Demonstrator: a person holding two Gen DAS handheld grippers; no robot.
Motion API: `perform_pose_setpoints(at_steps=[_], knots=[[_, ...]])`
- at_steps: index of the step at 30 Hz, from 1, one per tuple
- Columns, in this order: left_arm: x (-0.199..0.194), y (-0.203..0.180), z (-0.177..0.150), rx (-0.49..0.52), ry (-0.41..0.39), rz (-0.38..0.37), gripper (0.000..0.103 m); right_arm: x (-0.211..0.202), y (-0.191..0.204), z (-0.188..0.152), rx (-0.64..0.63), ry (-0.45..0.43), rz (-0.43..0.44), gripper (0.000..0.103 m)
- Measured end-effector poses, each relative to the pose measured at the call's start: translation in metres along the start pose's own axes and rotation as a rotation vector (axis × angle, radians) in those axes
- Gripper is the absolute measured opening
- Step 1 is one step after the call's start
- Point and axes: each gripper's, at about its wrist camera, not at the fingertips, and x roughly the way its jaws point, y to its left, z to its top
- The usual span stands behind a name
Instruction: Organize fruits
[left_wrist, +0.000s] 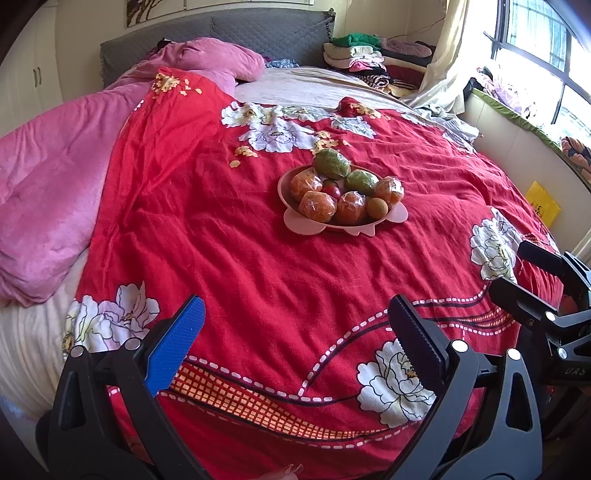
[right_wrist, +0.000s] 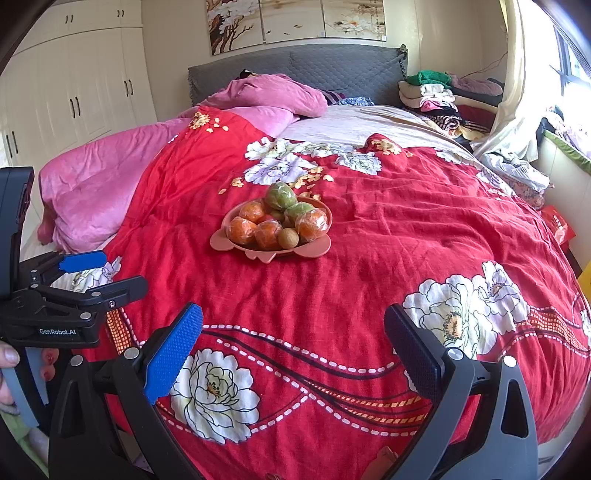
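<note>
Left wrist view
Left claw: released, its two fingers spread wide with nothing between them, held above the near part of the bed.
Left claw pads: one blue pad on the left side, one dark ridged pad on the right.
Right claw: seen at the right edge, its dark fingers apart and holding nothing.
Red floral cover: wrinkled, spread over most of the bed, printed with white flowers.
Pink plate: rests on the red floral cover, near the middle of the bed, well apart from both claws.
Fruits: piled on the pink plate; several orange ones in clear wrap, two green ones at the far side, a small red one in the middle, a small brownish round one at the near right rim.
Pink quilt: bunched along the left side of the bed.

Right wrist view
Right claw: released, fingers wide apart over the near bed, nothing gripped.
Left claw: at the left edge, fingers apart, empty.
Pink plate: on the cover ahead, slightly left of centre.
Fruits: heaped on the plate, green ones at the back.
Folded clothes: stacked at the far right beside the grey headboard.
</note>
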Motion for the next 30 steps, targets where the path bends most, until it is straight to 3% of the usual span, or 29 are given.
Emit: perform_pose_setpoints(at_steps=[24, 30], knots=[[-0.0029, 0.0018, -0.001, -0.002, -0.004, -0.001, 0.093, 0.0006, -0.001, -0.0004, -0.001, 0.001, -0.002, 0.098], [-0.0016, 0.0012, -0.0018, 0.006, 0.001, 0.034, 0.093, 0.0001, -0.0027, -0.0005, 0.0, 0.0, -0.003, 0.098]])
